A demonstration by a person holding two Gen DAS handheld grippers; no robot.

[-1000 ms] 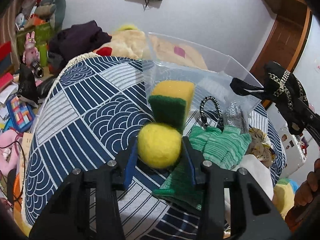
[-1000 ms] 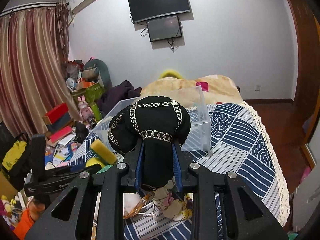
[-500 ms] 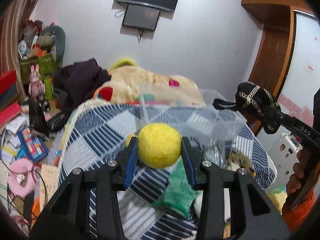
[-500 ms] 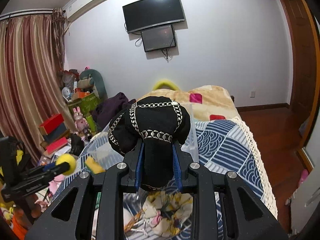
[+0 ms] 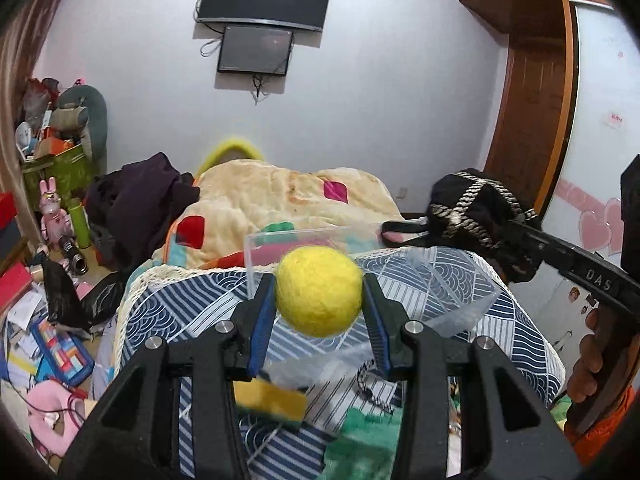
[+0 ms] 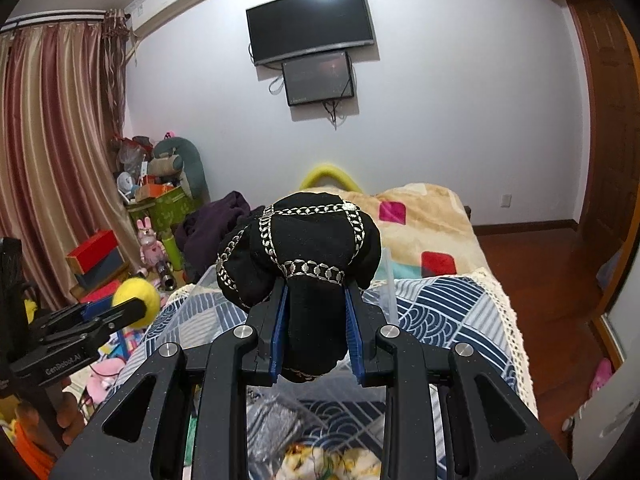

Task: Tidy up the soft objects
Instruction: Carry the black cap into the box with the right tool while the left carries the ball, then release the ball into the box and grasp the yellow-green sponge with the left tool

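My left gripper [image 5: 319,292] is shut on a yellow felt ball [image 5: 319,291] and holds it in the air over a clear plastic bin [image 5: 452,284] on the blue patterned table. My right gripper [image 6: 314,296] is shut on a black fabric pouch with silver chain trim [image 6: 300,248], also raised above the bin [image 6: 388,280]. The pouch shows at the right of the left wrist view [image 5: 472,208], and the ball at the left of the right wrist view [image 6: 135,295]. A yellow-green sponge [image 5: 270,400] and a green cloth [image 5: 364,436] lie below.
The table has a blue-and-white cloth [image 5: 192,304] with a lace edge. A silver pouch [image 6: 276,424] and a floral fabric item [image 6: 332,460] lie near me. A bed with a beige blanket [image 5: 280,196] stands behind. Clutter fills the floor at left [image 5: 48,320].
Both grippers have risen from the table with their objects still held, and now sit higher above the bin. The sponge and green cloth have dropped to the bottom of the left view.
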